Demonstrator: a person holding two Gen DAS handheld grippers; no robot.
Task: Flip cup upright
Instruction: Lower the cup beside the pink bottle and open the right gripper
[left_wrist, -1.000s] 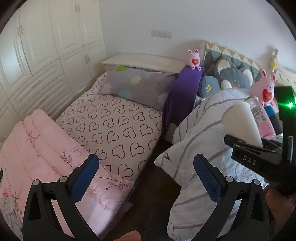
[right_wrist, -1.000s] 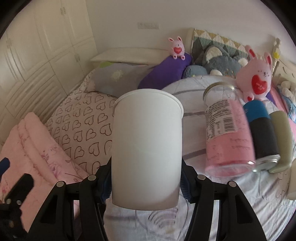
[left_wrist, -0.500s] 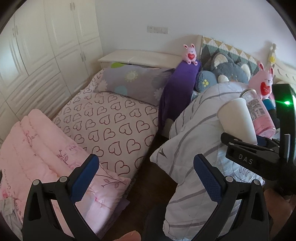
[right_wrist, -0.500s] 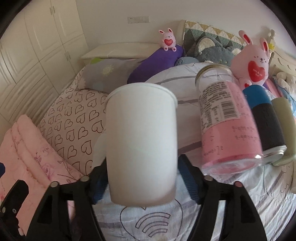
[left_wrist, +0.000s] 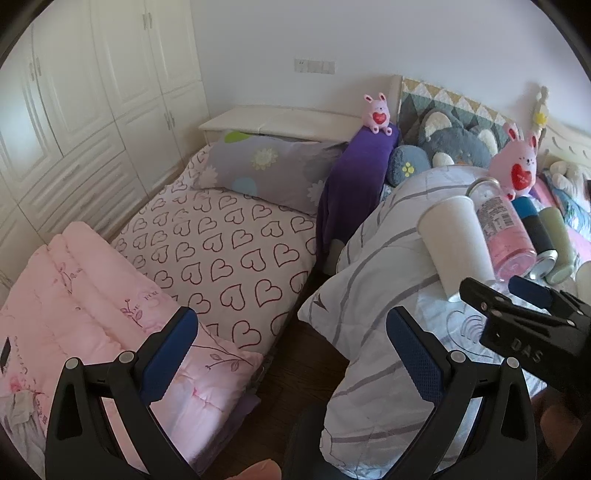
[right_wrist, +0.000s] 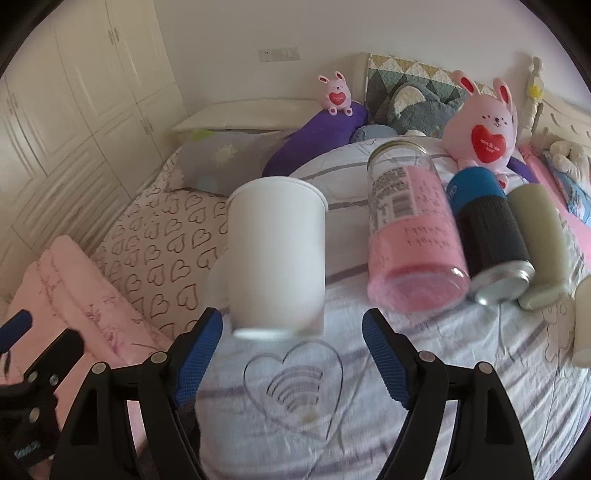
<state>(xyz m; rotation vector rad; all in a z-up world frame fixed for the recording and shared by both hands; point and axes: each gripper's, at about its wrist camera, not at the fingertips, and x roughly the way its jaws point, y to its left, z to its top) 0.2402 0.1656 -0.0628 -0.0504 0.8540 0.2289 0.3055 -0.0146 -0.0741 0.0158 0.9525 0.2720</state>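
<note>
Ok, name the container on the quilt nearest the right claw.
The white paper cup, directly ahead of the open right claw; the pink-filled jar, blue-black can and grey-green tumbler lie farther right.

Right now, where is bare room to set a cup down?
Free: the striped white quilt around its printed grey heart, in front of the white paper cup; the heart-patterned sheet between folded pink quilt and grey flowered pillow. Crowded right of the cup: pink glass jar, blue can, green bottle.
</note>
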